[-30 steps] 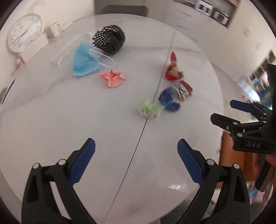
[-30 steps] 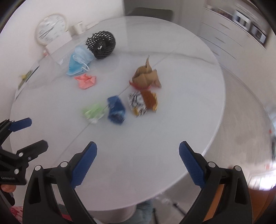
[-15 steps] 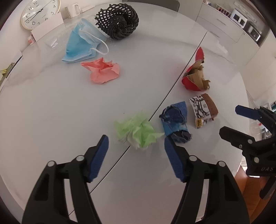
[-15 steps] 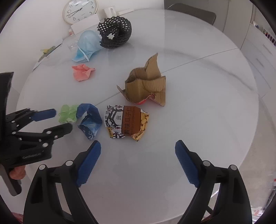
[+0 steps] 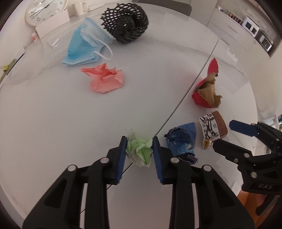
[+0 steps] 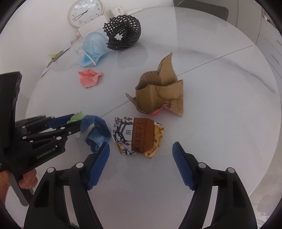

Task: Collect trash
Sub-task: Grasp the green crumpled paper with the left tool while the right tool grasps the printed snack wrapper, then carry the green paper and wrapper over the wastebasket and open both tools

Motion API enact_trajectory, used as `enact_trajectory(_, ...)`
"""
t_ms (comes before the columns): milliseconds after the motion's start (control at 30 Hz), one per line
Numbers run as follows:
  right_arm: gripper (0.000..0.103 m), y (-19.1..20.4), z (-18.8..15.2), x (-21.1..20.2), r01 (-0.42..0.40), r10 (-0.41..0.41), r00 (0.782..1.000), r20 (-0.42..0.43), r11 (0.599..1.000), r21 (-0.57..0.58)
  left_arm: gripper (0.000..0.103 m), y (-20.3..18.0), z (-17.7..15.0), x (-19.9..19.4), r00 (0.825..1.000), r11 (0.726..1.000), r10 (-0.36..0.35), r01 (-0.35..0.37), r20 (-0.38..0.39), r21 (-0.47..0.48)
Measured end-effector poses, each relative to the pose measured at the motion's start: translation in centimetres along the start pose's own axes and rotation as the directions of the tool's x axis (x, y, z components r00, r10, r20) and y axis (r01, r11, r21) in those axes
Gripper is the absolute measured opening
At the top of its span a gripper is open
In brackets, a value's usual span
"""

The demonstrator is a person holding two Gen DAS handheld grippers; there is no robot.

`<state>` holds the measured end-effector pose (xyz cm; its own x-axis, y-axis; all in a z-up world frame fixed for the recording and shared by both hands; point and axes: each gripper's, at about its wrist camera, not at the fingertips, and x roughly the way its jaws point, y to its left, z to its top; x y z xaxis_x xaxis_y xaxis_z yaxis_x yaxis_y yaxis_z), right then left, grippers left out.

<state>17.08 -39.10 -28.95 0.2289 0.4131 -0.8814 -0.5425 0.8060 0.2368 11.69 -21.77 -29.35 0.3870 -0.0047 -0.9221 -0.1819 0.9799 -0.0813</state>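
Green paper wad [image 5: 140, 149] sits between the closing left gripper's [image 5: 139, 151] pads, pinched on both sides

This looks like a home's kitchen-dining area. A round glossy white table [image 5: 52, 114] with a seam across its top fills most of both views. Behind it, pale flat-fronted drawer cabinets [image 5: 234, 33] carry small countertop appliances [image 5: 265, 43]. A round white wall clock [image 6: 85, 12] leans against the wall, and a white ceramic mug [image 5: 80, 8] stands nearby.
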Motion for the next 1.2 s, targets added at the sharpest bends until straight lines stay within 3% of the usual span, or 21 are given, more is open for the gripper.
enact_trajectory(133, 0.061, 0.9, 0.4, 1.1, 0.026, -0.026, 1.0, -0.013, 1.0, -0.001, 0.026, 0.7, -0.3, -0.5, 1.0, 1.0, 0.01, -0.01, 0.014, -0.014)
enact_trajectory(367, 0.057, 1.6, 0.7, 1.1, 0.069, -0.069, 0.998, 0.006, 0.998, -0.01, 0.026, 2.0, -1.2, -2.6, 0.999, 1.0, 0.012, -0.011, 0.036, -0.028)
enact_trajectory(400, 0.035, 1.6, 0.7, 1.1, 0.07, -0.07, 0.998, 0.0, 0.997, -0.011, 0.026, 2.1, -1.3, -3.0, 0.999, 1.0, 0.011, -0.01, 0.039, -0.029)
enact_trajectory(900, 0.036, 1.8, -1.2, -2.2, 0.03, -0.029, 0.999, 0.015, 0.999, -0.02, 0.026, 3.5, -5.4, -8.6, 0.999, 1.0, 0.001, 0.001, 0.05, -0.026)
enact_trajectory(1200, 0.036, 7.5, -9.2, -8.8, 0.003, -0.003, 1.0, 0.007, 1.0, -0.011, 0.026, 2.7, -13.2, -14.9, 0.996, 0.99, -0.093, 0.091, 0.009, 0.112)
